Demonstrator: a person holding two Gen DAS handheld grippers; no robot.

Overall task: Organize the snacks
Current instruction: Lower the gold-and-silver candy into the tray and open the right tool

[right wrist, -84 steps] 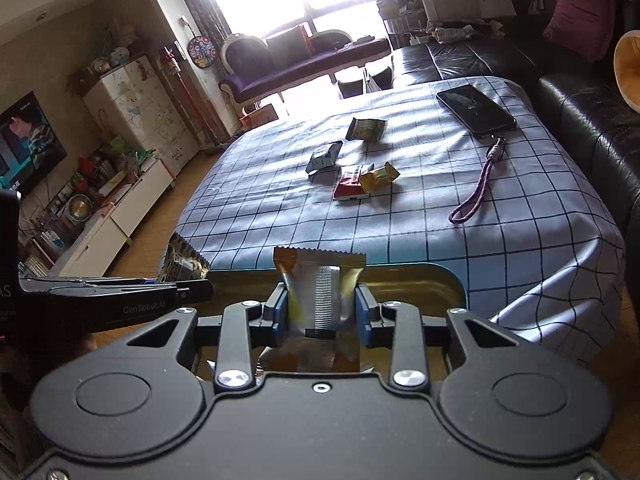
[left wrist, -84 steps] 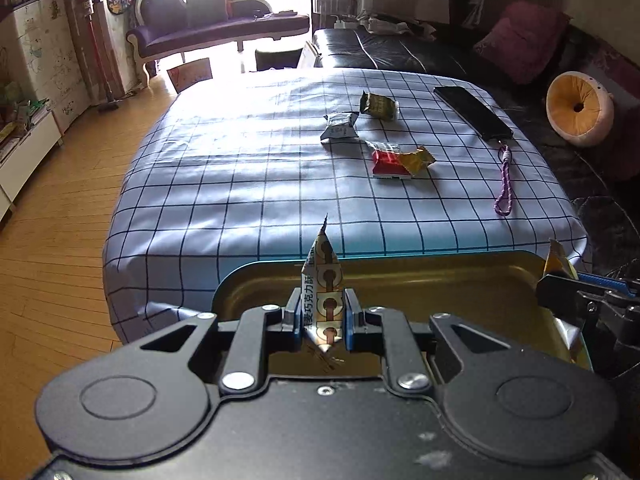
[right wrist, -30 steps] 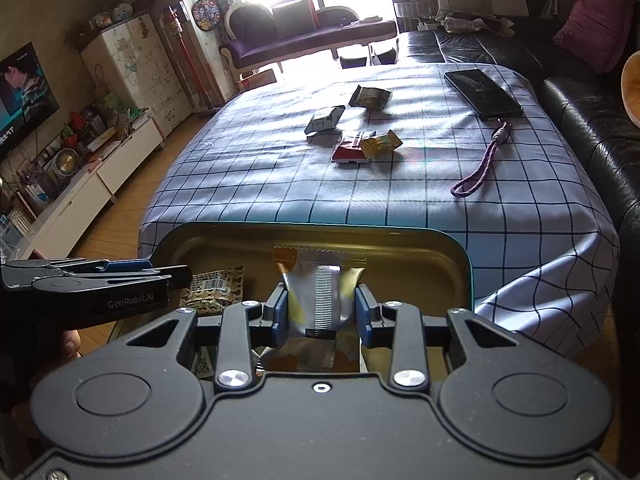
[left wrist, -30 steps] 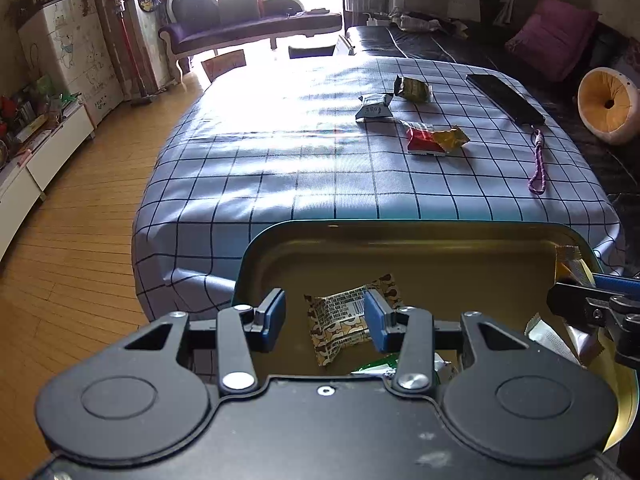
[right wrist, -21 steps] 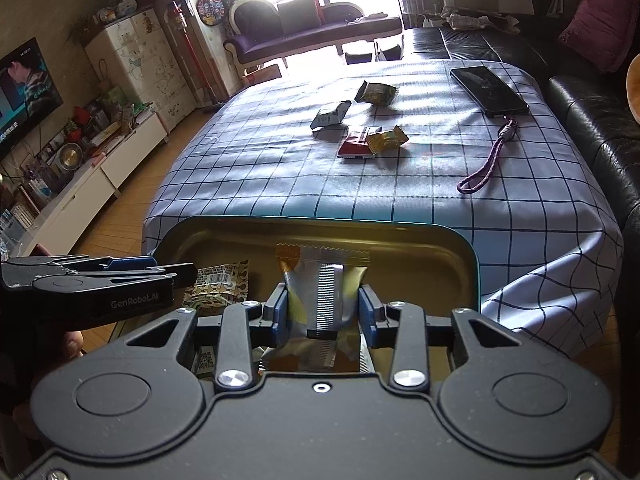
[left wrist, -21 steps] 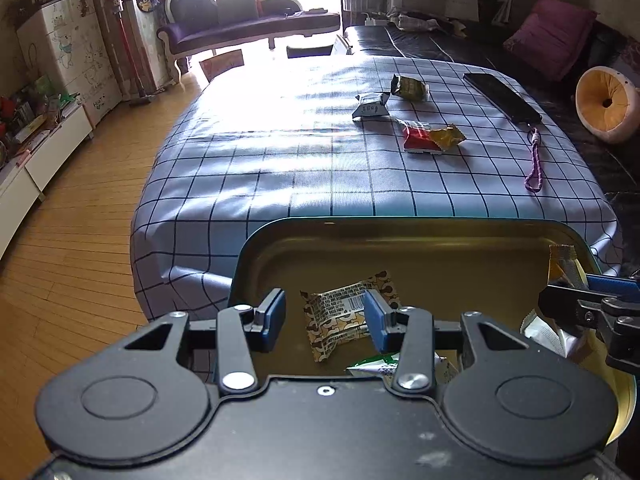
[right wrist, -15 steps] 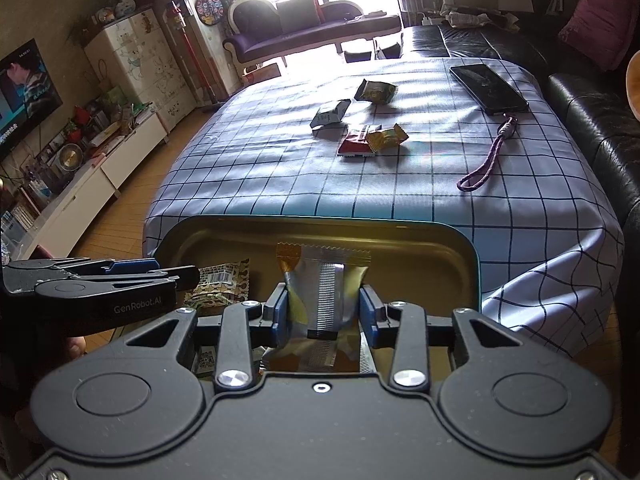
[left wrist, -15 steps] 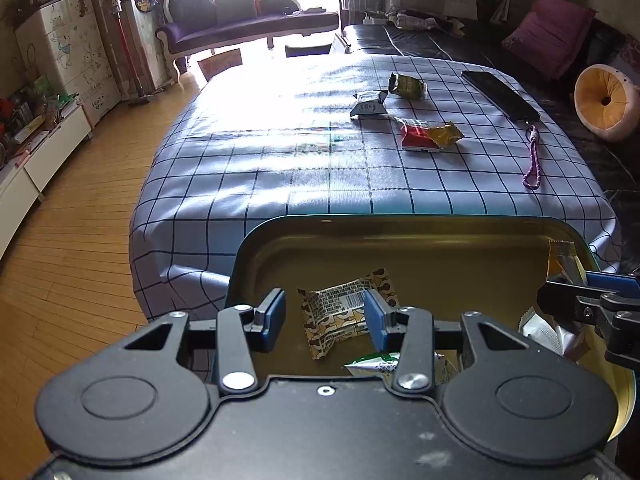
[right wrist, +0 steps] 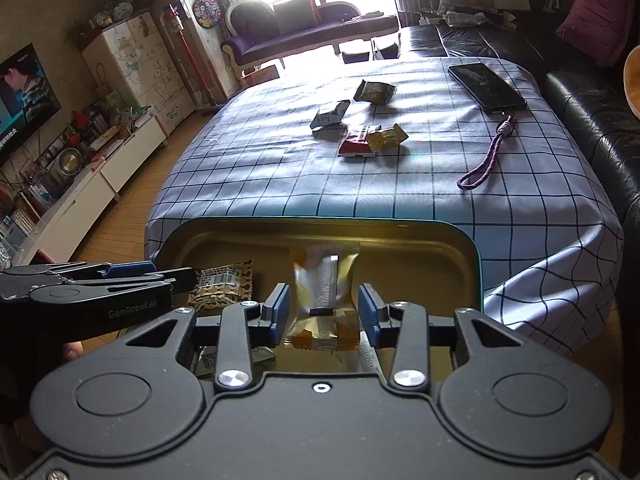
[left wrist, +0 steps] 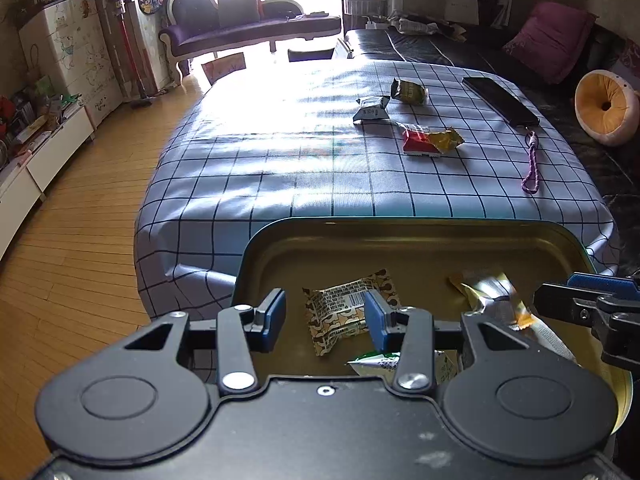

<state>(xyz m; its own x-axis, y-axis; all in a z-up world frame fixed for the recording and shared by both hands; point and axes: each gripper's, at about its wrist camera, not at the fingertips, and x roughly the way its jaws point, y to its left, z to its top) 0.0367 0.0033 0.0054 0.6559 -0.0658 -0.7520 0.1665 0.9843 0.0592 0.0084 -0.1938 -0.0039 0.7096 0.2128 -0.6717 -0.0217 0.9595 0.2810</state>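
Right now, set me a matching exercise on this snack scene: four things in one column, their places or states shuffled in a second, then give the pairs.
Things:
1. brown patterned packet
2. red packet
3. black phone
4. gold and silver packet

Places or states:
A. on the checked cloth, touching a yellow wrapper
B. between the opening right tongs, blurred
C. lying flat in the gold tin, under the open left tongs
D. far right on the cloth, purple strap attached

Pairs: 1-C, 2-A, 3-D, 4-B
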